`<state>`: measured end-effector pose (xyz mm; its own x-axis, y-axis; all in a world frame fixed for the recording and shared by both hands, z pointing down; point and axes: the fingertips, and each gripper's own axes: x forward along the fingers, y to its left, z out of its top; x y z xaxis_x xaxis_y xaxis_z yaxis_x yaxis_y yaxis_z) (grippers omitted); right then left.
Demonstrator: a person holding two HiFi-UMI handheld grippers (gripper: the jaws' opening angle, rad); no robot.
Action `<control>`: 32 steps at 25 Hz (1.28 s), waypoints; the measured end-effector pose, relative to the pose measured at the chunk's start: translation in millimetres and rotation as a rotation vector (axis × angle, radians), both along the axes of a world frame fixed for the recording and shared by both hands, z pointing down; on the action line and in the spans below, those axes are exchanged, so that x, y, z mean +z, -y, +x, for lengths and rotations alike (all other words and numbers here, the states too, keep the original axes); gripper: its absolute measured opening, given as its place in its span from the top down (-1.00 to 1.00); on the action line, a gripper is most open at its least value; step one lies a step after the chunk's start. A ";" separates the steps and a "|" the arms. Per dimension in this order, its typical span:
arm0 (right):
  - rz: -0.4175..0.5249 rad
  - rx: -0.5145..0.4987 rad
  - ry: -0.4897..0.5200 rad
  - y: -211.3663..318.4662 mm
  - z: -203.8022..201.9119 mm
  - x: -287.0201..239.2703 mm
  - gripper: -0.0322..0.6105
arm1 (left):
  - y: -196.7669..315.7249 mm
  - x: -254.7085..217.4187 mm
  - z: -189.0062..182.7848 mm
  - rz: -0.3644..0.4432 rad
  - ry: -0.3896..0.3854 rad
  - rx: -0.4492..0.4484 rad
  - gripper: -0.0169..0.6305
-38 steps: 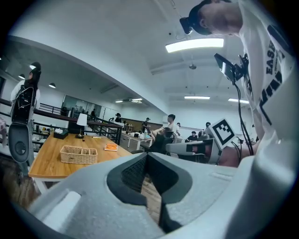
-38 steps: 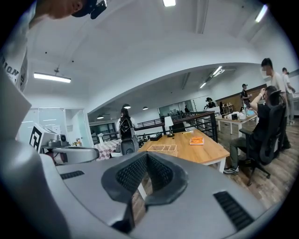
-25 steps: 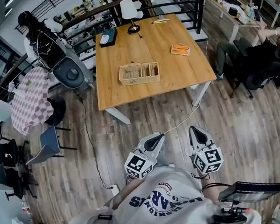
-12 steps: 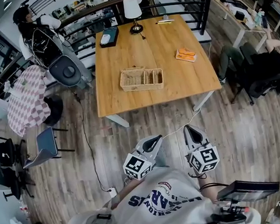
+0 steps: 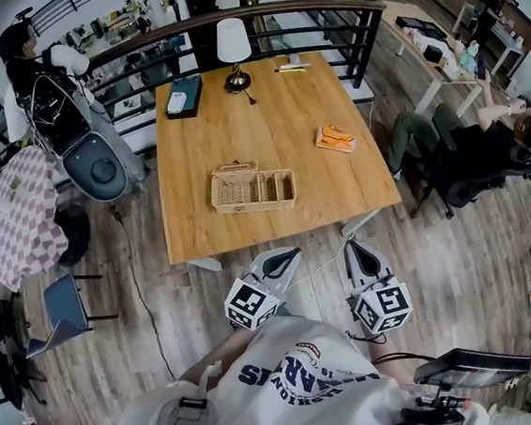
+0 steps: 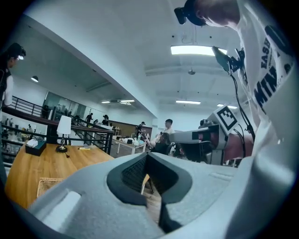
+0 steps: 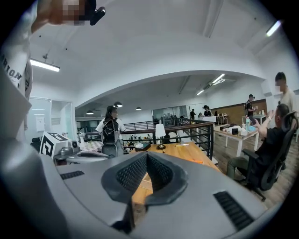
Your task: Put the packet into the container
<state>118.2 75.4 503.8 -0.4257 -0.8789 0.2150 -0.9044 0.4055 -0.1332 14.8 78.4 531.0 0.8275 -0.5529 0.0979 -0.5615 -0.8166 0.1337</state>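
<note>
An orange packet lies on the right side of the wooden table. A wicker container with compartments stands near the table's front edge, and its corner shows in the left gripper view. My left gripper is held just short of the front edge, below the container; its jaws are shut and hold nothing. Beside it, my right gripper is also shut and empty, well short of the packet. Along the right gripper's jaws the packet shows as a thin orange strip on the tabletop.
At the table's far edge stand a white lamp and a dark box, with a pen near them. A black railing runs behind. A seated person is at the right, a pram at the left, and a white cable runs under the table.
The table has come nearer in view. Both grippers have been carried forward together, from over the open floor to just short of the table's front edge, jaws still shut.
</note>
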 end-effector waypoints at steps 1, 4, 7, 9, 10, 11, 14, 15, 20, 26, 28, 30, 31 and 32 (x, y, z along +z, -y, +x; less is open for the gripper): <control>0.005 0.015 -0.004 7.7 -1.0 -3.7 0.88 | 8.9 -3.9 -0.4 0.009 -0.001 0.019 0.94; 0.014 0.063 -0.007 29.1 -3.8 -6.2 0.88 | 32.5 -7.2 -3.5 0.027 -0.007 0.065 0.94; 0.004 0.108 0.016 48.2 -10.1 1.8 0.88 | 53.8 2.5 -13.3 0.017 -0.006 0.085 0.94; -0.005 0.130 0.035 58.6 -13.9 5.4 0.88 | 67.3 14.8 -20.3 -0.016 0.004 0.089 0.94; -0.008 0.135 0.038 62.1 -15.2 6.3 0.88 | 71.9 19.9 -22.6 -0.034 0.007 0.095 0.94; -0.012 0.137 0.037 65.0 -16.1 7.0 0.88 | 74.9 23.2 -24.0 -0.048 0.010 0.105 0.93; -0.029 0.135 0.025 76.9 -15.3 10.1 0.88 | 83.0 27.9 -25.1 -0.057 0.030 0.130 0.94; -0.036 0.132 0.024 82.5 -14.1 11.6 0.88 | 87.7 30.6 -25.3 -0.059 0.040 0.129 0.94; -0.052 0.086 0.024 116.6 -11.8 14.6 0.88 | 120.5 32.6 -24.4 -0.066 0.041 0.071 0.93; -0.059 -0.069 0.036 179.5 -28.0 14.2 0.88 | 154.5 21.2 -41.6 -0.073 0.023 -0.120 0.94; -0.039 -0.117 0.034 204.1 -32.5 7.7 0.87 | 164.8 19.1 -50.2 -0.083 0.016 -0.188 0.93; -0.019 -0.159 0.038 230.4 -38.2 2.7 0.88 | 177.2 20.9 -61.0 -0.092 0.024 -0.252 0.93; -0.014 -0.177 0.044 243.0 -40.8 1.6 0.88 | 183.9 22.2 -66.4 -0.098 0.031 -0.281 0.94; -0.011 -0.193 0.053 254.5 -42.8 1.2 0.87 | 190.7 22.6 -71.1 -0.103 0.038 -0.308 0.94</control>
<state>75.4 -179.1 504.9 -0.5969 -0.7777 0.1972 -0.8017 0.5687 -0.1838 -56.3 -112.3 553.7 0.6176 -0.7623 0.1937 -0.7862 -0.5908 0.1814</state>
